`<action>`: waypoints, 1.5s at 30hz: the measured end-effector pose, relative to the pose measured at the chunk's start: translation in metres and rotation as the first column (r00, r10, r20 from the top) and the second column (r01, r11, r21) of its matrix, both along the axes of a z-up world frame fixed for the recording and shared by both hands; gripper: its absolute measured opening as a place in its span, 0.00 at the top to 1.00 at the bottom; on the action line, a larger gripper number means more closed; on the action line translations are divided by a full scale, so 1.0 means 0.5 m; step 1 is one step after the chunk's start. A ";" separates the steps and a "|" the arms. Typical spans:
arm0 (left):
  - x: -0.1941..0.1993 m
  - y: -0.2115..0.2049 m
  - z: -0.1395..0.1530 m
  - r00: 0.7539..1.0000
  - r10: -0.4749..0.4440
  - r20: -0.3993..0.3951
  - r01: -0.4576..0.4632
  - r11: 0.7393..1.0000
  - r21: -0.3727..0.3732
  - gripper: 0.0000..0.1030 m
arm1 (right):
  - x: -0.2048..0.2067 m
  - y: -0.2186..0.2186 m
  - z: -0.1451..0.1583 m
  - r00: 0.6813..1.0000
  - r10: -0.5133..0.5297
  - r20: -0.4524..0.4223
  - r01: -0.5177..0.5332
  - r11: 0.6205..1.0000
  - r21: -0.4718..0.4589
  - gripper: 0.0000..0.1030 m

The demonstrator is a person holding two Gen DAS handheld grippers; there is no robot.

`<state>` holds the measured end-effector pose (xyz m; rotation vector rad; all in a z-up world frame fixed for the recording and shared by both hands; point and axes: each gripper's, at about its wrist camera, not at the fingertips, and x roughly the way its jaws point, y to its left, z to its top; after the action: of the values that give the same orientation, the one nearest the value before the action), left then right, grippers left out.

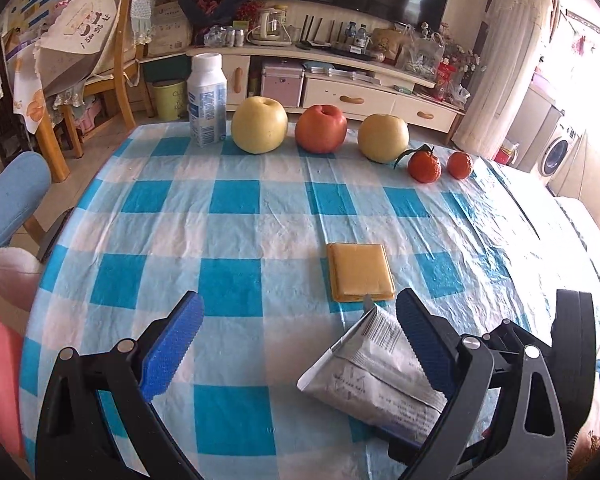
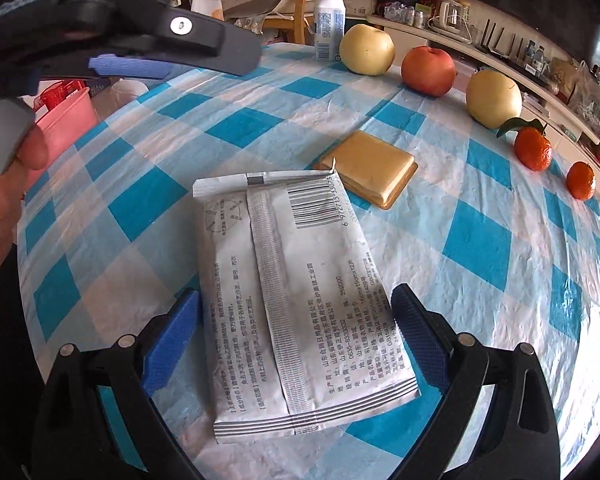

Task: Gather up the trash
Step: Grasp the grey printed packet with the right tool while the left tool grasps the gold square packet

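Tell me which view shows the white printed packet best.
The right wrist view: the white printed plastic packet lies whole, barcode and text legible, between the open right tool's fingers. The left wrist view shows only part of it, cut off behind a blue finger.

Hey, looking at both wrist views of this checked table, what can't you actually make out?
- Silver-white printed foil packet: its near end is hidden in the left wrist view by the right tool.
- Packet contents: full or empty cannot be told in either view.
- Pink plastic bin: mostly hidden in the right wrist view by the left tool and the hand.
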<state>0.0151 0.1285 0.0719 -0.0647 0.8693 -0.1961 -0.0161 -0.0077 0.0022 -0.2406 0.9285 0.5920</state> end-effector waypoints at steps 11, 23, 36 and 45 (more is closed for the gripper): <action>0.085 -0.083 -0.060 0.992 -0.114 -0.056 0.116 0.993 0.026 0.07 | -0.005 -0.041 0.013 1.000 -0.017 -0.018 0.018 0.999 0.029 0.31; 0.141 -0.153 -0.114 0.982 -0.143 -0.125 0.147 0.989 0.023 0.07 | -0.018 -0.157 0.021 0.981 -0.193 -0.007 0.193 0.980 -0.049 0.34; 0.151 -0.172 -0.134 0.992 -0.073 -0.106 0.088 0.987 0.136 0.42 | -0.012 -0.198 0.023 0.969 -0.246 -0.018 0.246 0.969 -0.008 0.34; 0.111 -0.143 -0.116 0.997 -0.032 -0.076 0.039 0.994 0.102 0.45 | -0.003 -0.214 0.031 0.961 -0.270 -0.066 0.275 0.957 0.094 0.34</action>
<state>0.0704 0.0569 0.0141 0.0403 0.9542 -0.1828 -0.0177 -0.1145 0.0177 -0.0033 0.9596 0.3898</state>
